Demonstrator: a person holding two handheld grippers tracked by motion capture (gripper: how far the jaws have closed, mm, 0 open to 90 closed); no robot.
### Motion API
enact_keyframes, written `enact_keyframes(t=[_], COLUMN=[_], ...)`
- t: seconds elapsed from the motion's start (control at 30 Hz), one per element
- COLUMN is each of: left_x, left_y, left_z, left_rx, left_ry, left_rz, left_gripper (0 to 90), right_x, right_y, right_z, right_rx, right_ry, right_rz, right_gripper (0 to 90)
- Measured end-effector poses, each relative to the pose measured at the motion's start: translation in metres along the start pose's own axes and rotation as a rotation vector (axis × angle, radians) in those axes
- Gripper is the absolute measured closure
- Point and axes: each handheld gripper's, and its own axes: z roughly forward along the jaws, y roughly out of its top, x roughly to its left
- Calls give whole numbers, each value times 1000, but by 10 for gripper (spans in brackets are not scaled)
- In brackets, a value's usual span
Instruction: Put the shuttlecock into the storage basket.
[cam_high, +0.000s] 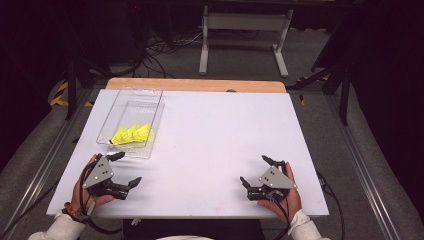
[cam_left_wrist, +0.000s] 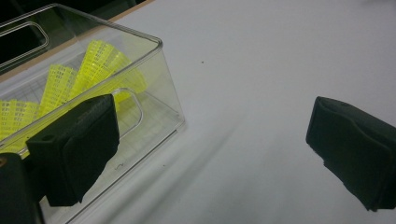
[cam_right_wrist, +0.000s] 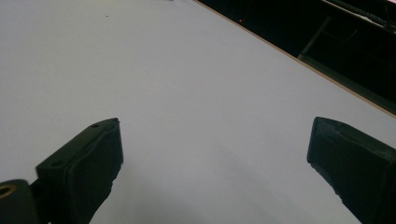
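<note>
Clear plastic forms the bin (cam_high: 131, 120) that is set along the left edge of the white tabletop (cam_high: 220, 135), its long side running from near the far-left corner toward the front. Yellow shuttlecocks (cam_high: 132, 134) are kept lying together at its near end, where they can be reached from the person's side. The left gripper (cam_high: 124, 170) is held just beside the bin's near corner, jaws spread wide and gripping nothing, apparently readied for a reach into the bin. Well apart, near the front-right corner, the right gripper (cam_high: 256, 172) is rested low over bare tabletop, its jaws likewise parted wide and empty, seemingly kept in waiting.
</note>
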Motion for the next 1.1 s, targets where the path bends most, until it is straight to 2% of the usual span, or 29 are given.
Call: enact_keyframes(t=[0.17,0.53,1.1], left_x=[0,0,0], left_y=[-2,-3,-4], left_z=[0,-3,-1], left_rx=[0,-2,9], left_ry=[-7,-12,-16], left_rz=[-7,5,0], left_gripper=[38,38,39], right_x=[0,6,5], right_y=[2,6,5], right_z=[1,5,5], right_rx=[-6,-6,-11], right_ry=[-7,-11,-13], right_rz=[-1,-15,-12], right_gripper=[43,43,43])
